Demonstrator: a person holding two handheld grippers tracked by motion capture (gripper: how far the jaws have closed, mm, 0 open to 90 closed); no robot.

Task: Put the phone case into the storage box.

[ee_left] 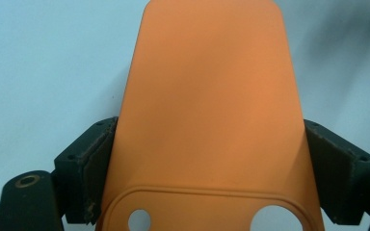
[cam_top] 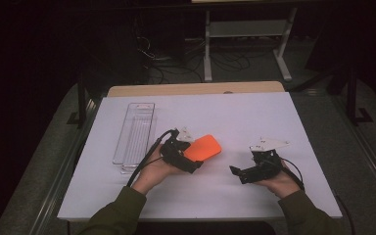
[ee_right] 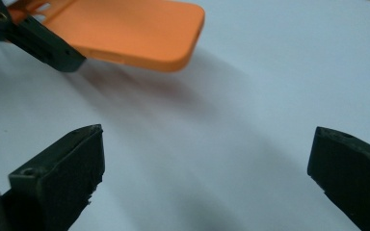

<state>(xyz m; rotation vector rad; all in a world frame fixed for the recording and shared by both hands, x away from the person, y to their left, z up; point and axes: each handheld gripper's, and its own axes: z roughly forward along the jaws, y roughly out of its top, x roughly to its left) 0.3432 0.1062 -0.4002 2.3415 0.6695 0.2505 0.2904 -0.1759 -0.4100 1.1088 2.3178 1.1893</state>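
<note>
L gripper (cam_top: 192,157) clamps orange case (cam_top: 204,147) – R gripper (cam_top: 236,173) agape

2 olive-green sleeves; black left gripper (cam_top: 192,157) with black cable at 7 o'clock, black right gripper (cam_top: 238,172) topped by grey 3-cornered plate, screw holes in jaws.

Orange flat case (cam_top: 203,147), rounded corners, cut-out holes at gripped end, held clear above table.

Flat orange rounded-corner case (ee_left: 207,120) of smooth matt plastic, worn black rubbery pads (ee_left: 94,168) with crumbled edges pressing its sides, long clear glossy plastic tray (cam_top: 134,137) left of the case, smooth matt white table sheet (cam_top: 254,117) beneath it
</note>
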